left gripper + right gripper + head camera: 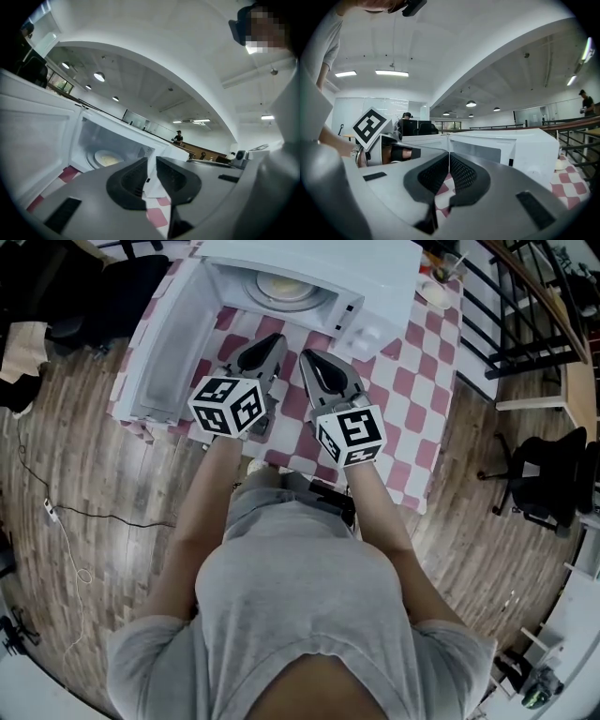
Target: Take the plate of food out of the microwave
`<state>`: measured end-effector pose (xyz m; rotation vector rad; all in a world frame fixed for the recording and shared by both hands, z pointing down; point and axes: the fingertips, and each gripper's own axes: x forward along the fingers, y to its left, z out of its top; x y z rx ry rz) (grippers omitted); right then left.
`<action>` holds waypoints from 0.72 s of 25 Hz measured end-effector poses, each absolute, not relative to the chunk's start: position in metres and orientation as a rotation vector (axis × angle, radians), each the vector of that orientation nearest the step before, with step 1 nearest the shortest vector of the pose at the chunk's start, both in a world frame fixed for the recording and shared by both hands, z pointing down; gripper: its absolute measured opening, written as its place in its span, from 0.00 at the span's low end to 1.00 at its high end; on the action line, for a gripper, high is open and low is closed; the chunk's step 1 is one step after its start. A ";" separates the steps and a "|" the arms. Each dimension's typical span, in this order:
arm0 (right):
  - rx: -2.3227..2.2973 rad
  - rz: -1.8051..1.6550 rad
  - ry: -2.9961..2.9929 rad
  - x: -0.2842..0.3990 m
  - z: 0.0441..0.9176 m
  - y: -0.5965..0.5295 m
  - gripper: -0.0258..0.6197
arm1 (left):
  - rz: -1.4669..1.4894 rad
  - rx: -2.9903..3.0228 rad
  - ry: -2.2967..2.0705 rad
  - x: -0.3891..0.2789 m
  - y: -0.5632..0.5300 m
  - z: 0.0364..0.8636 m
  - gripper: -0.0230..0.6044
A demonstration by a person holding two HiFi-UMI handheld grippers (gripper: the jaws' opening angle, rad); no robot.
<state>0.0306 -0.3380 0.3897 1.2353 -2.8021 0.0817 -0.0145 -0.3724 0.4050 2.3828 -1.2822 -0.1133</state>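
Note:
The white microwave [375,277] stands on a red-and-white checked table [412,371] with its door [169,343] swung wide open to the left. Inside, a plate of pale food [281,287] rests on the turntable, and it also shows as the plate [107,159] in the left gripper view. My left gripper [272,341] points at the open cavity from just in front, jaws nearly together and empty [151,161]. My right gripper [311,357] is beside it, facing the microwave's control side [506,140], jaws shut on nothing [449,157].
A small dish [436,292] sits at the table's back right corner. A black railing [525,324] and an office chair [544,474] are to the right. A cable [56,512] lies on the wooden floor at left. People stand far off [178,137].

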 end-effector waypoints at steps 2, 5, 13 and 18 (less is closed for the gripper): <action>1.239 0.112 -2.800 0.029 0.395 -0.347 0.08 | -0.117 2.338 -1.274 -0.018 -0.385 0.413 0.32; 1.268 0.156 -2.779 0.029 0.405 -0.359 0.08 | -0.130 2.240 -1.274 -0.024 -0.405 0.429 0.46; 1.312 0.252 -2.718 0.026 0.433 -0.389 0.08 | -0.192 1.943 -1.248 -0.039 -0.454 0.492 0.38; 1.312 0.295 -2.683 0.022 0.451 -0.401 0.08 | -0.257 1.761 -1.230 -0.044 -0.479 0.525 0.46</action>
